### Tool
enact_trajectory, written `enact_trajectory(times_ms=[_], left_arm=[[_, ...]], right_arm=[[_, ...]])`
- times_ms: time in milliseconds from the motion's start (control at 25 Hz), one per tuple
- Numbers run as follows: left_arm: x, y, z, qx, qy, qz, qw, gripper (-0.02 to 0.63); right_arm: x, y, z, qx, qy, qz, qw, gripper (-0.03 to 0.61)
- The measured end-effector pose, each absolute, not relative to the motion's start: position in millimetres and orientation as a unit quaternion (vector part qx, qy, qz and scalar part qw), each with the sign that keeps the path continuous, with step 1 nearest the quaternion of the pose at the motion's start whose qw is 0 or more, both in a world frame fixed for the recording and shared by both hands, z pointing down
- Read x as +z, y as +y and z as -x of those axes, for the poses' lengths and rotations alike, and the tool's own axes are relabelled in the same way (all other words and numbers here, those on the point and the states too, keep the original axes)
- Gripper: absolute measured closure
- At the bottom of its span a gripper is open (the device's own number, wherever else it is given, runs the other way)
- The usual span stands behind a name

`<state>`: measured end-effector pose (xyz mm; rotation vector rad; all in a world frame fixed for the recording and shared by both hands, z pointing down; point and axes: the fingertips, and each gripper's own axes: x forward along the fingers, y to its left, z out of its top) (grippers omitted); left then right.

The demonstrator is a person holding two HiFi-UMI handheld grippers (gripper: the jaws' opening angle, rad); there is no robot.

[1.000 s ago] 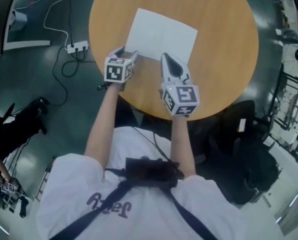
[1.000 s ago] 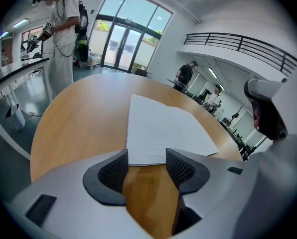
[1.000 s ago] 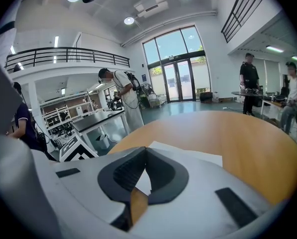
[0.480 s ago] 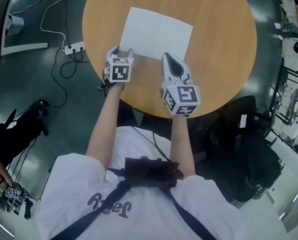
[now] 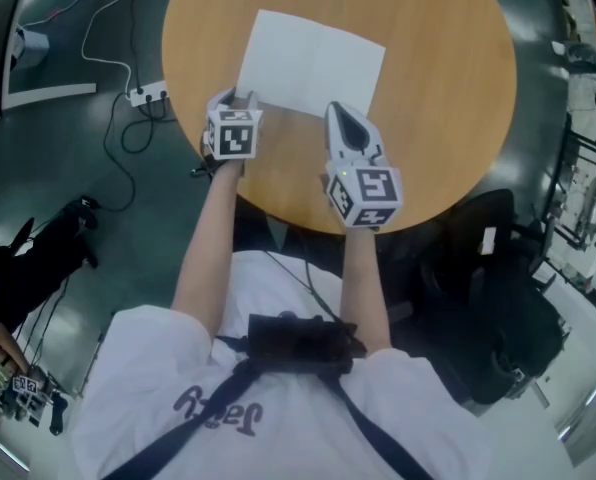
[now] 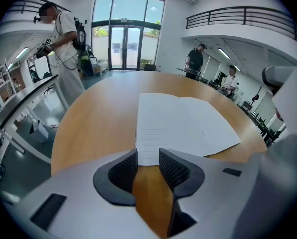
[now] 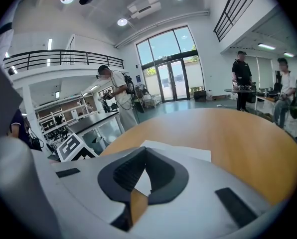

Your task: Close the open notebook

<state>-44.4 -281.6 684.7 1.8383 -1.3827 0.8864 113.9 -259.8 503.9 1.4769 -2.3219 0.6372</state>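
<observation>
Open notebook [image 5: 311, 63]: white pages faintly ruled in grey; table [image 5: 448, 88]: plain orange-brown; floor [image 5: 38, 168]: dark grey-green. My left gripper [image 5: 235, 98] and right gripper [image 5: 336, 113] have pale grey-white shells and black ribbed pads, the left's jaws closing with the white page edge between them. Each carries a white cube printed with black square markers. My shirt [image 5: 138, 368] is white with dark lettering, crossed by black straps [image 5: 363, 412].
</observation>
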Motion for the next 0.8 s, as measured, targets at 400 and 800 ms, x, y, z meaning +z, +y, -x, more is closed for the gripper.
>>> enact_trajectory(times_ms=[400, 800], left_arm=[[679.7, -294.1, 56.4, 0.322, -0.539, -0.703, 0.335, 0.578], [676.5, -292.2, 62.6, 0.249, -0.526, -0.716, 0.386, 0.603]], right_arm=[[509.6, -254.2, -117.6, 0.228, -0.806, -0.523, 0.156, 0.561], [514.1, -251.6, -122.6, 0.233, -0.799, -0.533, 0.154, 0.561]])
